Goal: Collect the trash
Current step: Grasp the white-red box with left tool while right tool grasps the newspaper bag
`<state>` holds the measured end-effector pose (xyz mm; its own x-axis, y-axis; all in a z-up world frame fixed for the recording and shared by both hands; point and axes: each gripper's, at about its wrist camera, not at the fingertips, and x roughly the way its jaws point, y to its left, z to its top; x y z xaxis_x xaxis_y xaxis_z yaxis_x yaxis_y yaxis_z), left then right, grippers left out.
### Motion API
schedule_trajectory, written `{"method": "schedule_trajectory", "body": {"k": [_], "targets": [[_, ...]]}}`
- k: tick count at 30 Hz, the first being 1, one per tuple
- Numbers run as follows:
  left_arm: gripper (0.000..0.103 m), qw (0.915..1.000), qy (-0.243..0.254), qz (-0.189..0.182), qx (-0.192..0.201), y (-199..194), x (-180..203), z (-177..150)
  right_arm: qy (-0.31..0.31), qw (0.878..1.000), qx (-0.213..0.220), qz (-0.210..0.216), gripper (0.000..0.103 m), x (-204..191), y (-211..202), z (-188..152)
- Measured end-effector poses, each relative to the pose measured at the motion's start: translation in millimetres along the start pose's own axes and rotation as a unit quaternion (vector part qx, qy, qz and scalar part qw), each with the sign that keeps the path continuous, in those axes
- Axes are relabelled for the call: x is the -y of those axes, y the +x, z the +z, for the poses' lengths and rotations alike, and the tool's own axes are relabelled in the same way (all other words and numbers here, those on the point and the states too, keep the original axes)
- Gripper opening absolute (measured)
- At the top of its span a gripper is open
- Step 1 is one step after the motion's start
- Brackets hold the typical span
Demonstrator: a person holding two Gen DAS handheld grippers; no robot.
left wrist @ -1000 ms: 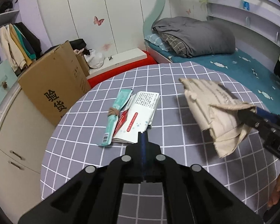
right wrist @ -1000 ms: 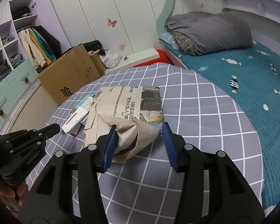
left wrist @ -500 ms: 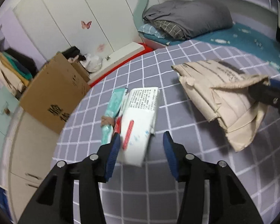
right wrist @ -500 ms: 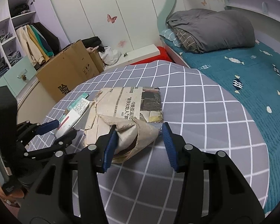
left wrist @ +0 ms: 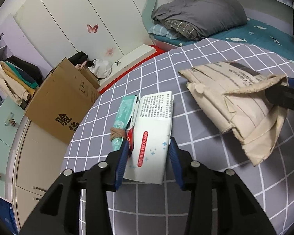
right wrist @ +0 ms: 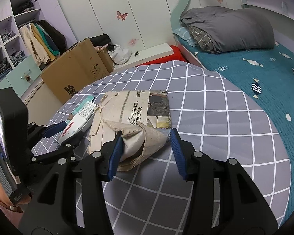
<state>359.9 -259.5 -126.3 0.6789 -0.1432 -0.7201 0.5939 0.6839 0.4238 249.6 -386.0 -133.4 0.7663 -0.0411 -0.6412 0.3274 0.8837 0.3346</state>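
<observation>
A grey tablecloth (left wrist: 215, 199) with a white grid fills the lower frame. At centre lies a white packet (left wrist: 153, 137) with black print, a red label and small blue stars, beside a teal wrapper (left wrist: 123, 113). At right sits a beige newspaper bundle (left wrist: 235, 105). Upper right, a teal bedspread (right wrist: 264, 74) bears white fish shapes; upper left, a brown cardboard box (left wrist: 56, 101).

A white box (left wrist: 153, 137) lies flat on the checked cloth. It has black print at its far end and a red label near its close end. Just beside it, touching, lies a thin green packet (left wrist: 123, 115) with a brown band around it. Near them sits an old folded newspaper (right wrist: 133, 117), tan and torn, with its close corner bent up.
</observation>
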Motion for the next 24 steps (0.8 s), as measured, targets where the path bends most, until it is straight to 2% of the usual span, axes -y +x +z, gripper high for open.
{"method": "schedule_trajectory", "body": {"k": [9, 13, 16, 20, 24], "targets": [[0.030, 0.9991, -0.030, -0.030, 0.004, -24, -14, -8, 0.004, 1.000, -0.006, 0.008, 0.047, -3, -4, -4], [0.018, 0.9982, -0.044, -0.039, 0.011, -40, -24, -13, 0.004, 1.000, -0.013, 0.016, 0.047, -10, -6, -9], [0.016, 0.9970, -0.056, -0.053, 0.005, -47, -31, -18, 0.005, 1.000, -0.018, 0.020, 0.047, -15, -7, -13], [0.016, 0.9961, -0.071, -0.051, 0.008, -51, -43, -32, 0.002, 0.999, -0.019, 0.026, 0.047, -23, -13, -16], [0.015, 0.9926, -0.106, -0.059, 0.006, -54, -63, -46, -0.005, 0.999, -0.021, 0.030, 0.047, -33, -17, -19]]}}
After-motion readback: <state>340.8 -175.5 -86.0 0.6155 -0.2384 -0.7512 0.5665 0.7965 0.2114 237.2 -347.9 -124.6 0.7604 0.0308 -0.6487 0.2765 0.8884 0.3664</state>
